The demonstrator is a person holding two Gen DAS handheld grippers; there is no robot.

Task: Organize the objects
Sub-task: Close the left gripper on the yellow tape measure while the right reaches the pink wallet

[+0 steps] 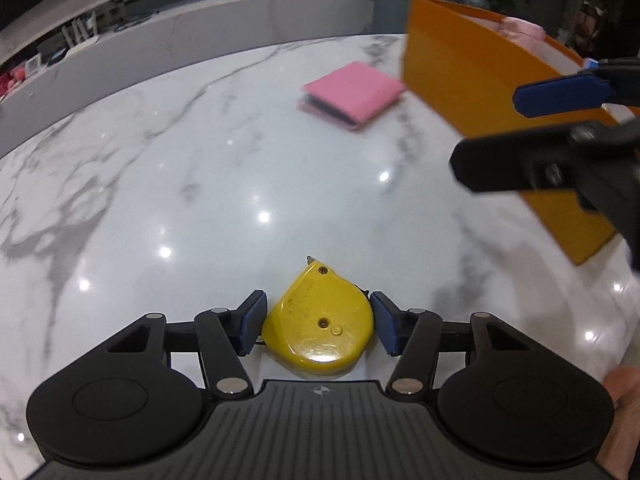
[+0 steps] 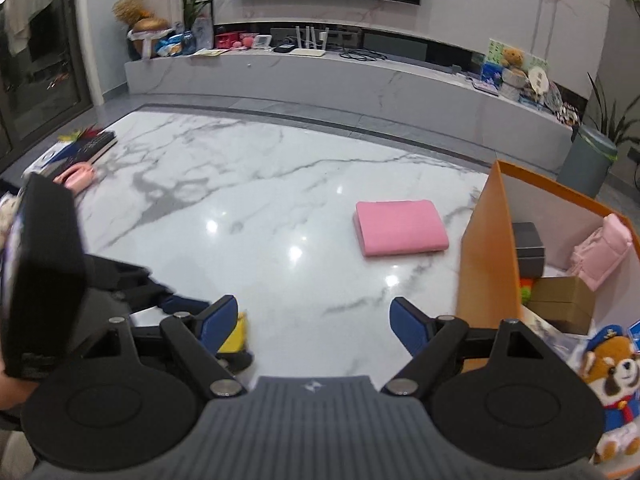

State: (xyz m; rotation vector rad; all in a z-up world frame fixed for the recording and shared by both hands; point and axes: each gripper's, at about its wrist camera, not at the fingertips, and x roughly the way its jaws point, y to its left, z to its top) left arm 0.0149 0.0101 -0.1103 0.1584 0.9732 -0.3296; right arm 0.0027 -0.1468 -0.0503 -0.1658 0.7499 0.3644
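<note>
A yellow tape measure (image 1: pixel 320 320) lies flat on the white marble table (image 1: pixel 200 160), and my left gripper (image 1: pixel 318 322) is shut on it, one blue pad against each side. In the right wrist view only a yellow corner of the tape measure (image 2: pixel 236 334) shows behind a finger. My right gripper (image 2: pixel 312 320) hangs open over bare marble with nothing between its fingers; from the left wrist it appears as the right gripper (image 1: pixel 486 132) in front of the orange box (image 1: pixel 460 80). A pink folded cloth (image 2: pixel 400 228) lies further out on the table.
The orange box (image 2: pixel 480 264) stands open at the right and holds a grey box (image 2: pixel 528 248), a pink item (image 2: pixel 604 252), a brown carton (image 2: pixel 560 300) and a plush toy (image 2: pixel 612 376). A pink object (image 2: pixel 76 174) and books lie at the table's far left edge.
</note>
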